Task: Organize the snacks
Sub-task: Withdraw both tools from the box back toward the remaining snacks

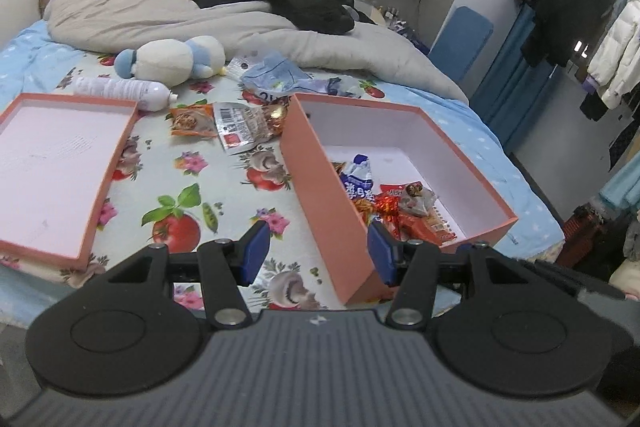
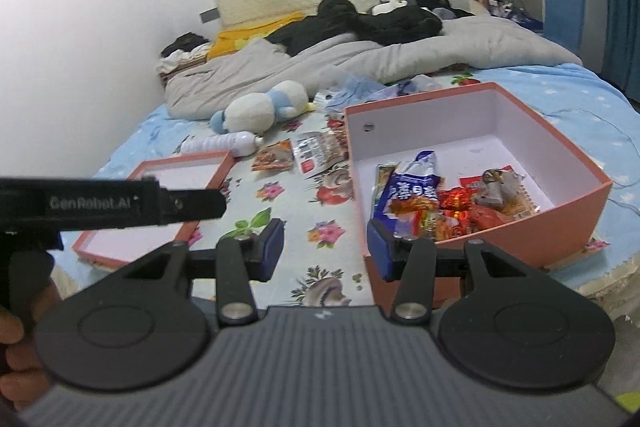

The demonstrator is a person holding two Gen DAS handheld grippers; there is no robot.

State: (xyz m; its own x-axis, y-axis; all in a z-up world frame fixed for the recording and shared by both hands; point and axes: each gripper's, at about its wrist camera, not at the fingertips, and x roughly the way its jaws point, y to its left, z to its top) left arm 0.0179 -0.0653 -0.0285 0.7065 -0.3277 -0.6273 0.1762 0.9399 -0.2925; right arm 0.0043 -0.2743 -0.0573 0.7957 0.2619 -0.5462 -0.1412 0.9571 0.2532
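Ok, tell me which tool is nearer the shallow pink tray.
Left. The left tool hovers just right of the shallow tray's near end; the right tool is farther right, at the deep box's near corner, with the left tool between it and the tray.

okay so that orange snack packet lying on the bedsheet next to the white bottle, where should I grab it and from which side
Judging by its pose, take the orange snack packet by its near crimped edge, coming from above. It lies flat, so only an edge offers something to pinch, and the bigger packet crowds its right side.
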